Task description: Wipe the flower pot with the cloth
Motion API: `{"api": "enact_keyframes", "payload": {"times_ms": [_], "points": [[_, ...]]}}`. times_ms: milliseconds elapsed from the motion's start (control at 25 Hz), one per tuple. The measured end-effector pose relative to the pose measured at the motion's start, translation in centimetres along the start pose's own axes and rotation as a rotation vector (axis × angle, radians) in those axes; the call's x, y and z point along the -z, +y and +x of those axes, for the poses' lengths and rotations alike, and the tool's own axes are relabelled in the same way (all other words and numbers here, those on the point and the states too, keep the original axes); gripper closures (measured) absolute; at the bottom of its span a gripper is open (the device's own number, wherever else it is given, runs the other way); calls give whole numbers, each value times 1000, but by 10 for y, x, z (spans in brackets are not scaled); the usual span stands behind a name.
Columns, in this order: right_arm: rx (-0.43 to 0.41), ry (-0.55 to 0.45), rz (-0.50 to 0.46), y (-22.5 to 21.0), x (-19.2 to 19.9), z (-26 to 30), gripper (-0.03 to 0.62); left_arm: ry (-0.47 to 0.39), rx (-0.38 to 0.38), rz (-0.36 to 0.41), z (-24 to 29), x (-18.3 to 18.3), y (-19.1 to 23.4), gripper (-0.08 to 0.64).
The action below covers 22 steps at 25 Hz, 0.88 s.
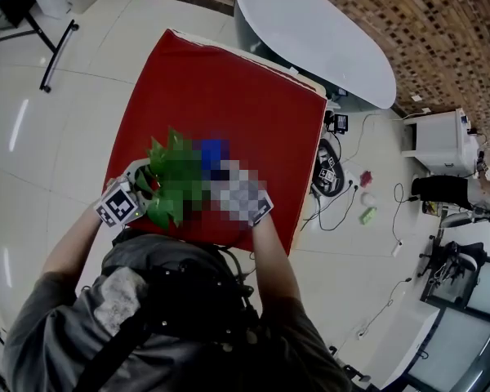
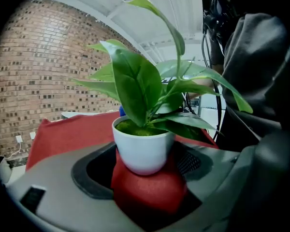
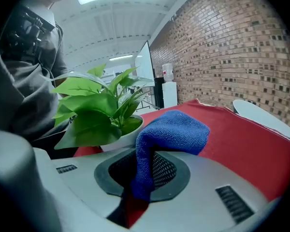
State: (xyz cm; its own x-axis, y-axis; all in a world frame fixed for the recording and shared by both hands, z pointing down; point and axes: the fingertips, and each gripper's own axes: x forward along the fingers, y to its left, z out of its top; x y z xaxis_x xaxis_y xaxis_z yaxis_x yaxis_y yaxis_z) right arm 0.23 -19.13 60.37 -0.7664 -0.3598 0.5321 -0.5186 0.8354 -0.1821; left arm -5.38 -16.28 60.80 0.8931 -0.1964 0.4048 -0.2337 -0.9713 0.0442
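A white flower pot (image 2: 142, 151) with a leafy green plant (image 2: 140, 86) stands on the red table (image 1: 220, 88), near its front edge. My left gripper (image 2: 145, 175) is shut on the pot, one jaw on each side of it. In the head view the left gripper (image 1: 122, 202) sits left of the plant (image 1: 173, 178). My right gripper (image 3: 140, 178) is shut on a blue cloth (image 3: 171, 134), which drapes over its jaws just right of the pot (image 3: 128, 132). From above, the cloth (image 1: 212, 149) lies beside the leaves, and a mosaic patch partly hides the right gripper (image 1: 249, 201).
A white oval table (image 1: 318, 31) stands past the red table's far edge. Cables and small devices (image 1: 331, 174) lie on the floor to the right. A white cabinet (image 1: 441, 141) is further right, and a stand's legs (image 1: 53, 47) at the upper left.
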Motion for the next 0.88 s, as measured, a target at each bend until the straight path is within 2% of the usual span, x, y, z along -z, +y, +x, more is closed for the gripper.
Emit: {"api": "enact_keyframes", "payload": {"times_ms": [480,680,880], "points": [[33,-35,96,18,16,-13,515,-6,42,-8,12,5,2,143],[31,-47,124,30,24,-23,515,0,13,-25,17,-2,-2,140],[38,-56,142,42,34,-23,515,15,-58,-53,16,2,2,137]]}}
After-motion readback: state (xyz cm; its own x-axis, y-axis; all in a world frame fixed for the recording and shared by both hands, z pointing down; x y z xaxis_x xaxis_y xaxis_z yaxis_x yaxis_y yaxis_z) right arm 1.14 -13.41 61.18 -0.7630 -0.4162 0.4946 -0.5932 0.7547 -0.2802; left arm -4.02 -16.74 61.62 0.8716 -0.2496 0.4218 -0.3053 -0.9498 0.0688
